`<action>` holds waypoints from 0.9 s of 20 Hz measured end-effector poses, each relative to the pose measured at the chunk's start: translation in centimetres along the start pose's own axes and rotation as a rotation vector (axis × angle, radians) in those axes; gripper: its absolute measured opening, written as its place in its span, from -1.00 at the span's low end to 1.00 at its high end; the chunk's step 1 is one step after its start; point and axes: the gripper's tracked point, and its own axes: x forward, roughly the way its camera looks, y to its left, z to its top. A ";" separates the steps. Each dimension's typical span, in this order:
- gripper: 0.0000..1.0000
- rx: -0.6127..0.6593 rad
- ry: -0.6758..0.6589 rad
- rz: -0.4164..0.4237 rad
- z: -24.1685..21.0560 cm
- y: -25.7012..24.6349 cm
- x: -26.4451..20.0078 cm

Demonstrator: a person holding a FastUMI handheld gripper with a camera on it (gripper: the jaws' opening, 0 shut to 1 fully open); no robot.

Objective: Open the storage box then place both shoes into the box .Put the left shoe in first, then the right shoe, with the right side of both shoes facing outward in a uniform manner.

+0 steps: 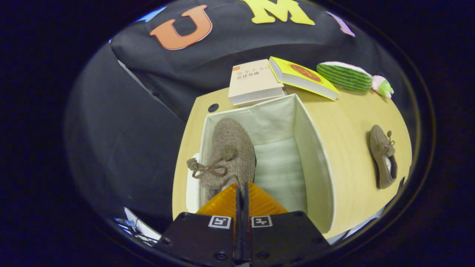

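A pale wooden surface (349, 122) is standing against black cloth, carrying everything here. At the left, the open white storage box (315, 163) is holding one brown shoe (230, 152), hanging along the box's left wall. The jaws of the gripper (242, 193) are clenching on that shoe's heel. Judging by this, the shoe should be lowered flat against that wall, leaving the bare floor beside it free. Well apart to the right, the second shoe (383, 155) is lying on the surface.

Pale wooden table (356, 111) against black cloth wall (230, 40)
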 end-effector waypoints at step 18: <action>0.66 -0.255 -0.009 -0.168 1.0 -4.6 -6.2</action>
